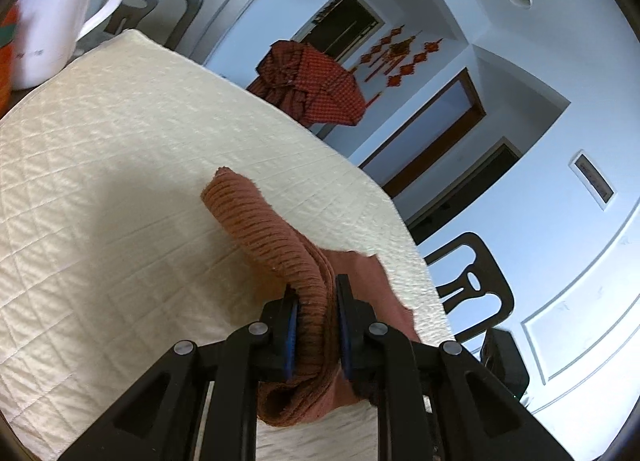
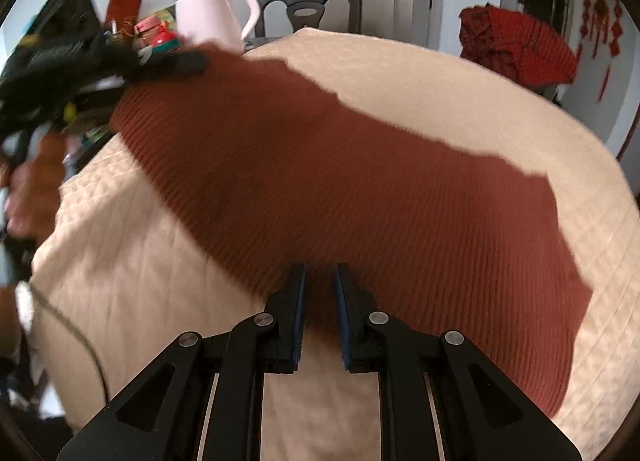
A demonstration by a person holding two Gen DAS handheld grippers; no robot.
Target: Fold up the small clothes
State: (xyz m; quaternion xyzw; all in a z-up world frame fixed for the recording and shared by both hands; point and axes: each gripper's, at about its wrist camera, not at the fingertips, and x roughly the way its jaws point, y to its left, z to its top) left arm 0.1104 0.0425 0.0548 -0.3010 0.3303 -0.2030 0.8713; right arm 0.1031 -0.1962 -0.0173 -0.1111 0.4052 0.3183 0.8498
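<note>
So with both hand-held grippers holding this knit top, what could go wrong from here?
1. The left hand-held gripper pinches a thick bunched roll of the rust knit top; layers could slip out and spoil the fold.
2. The right hand-held gripper grips only the near edge, so a hard pull may tug it free.
3. The kettle stands close behind; a wide swing might knock it.

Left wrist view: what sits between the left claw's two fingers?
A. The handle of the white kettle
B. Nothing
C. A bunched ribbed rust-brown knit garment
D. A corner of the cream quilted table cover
C: the left claw is shut on a bunched fold of the ribbed rust-brown knit garment, lifted off the cream quilted table cover.
</note>
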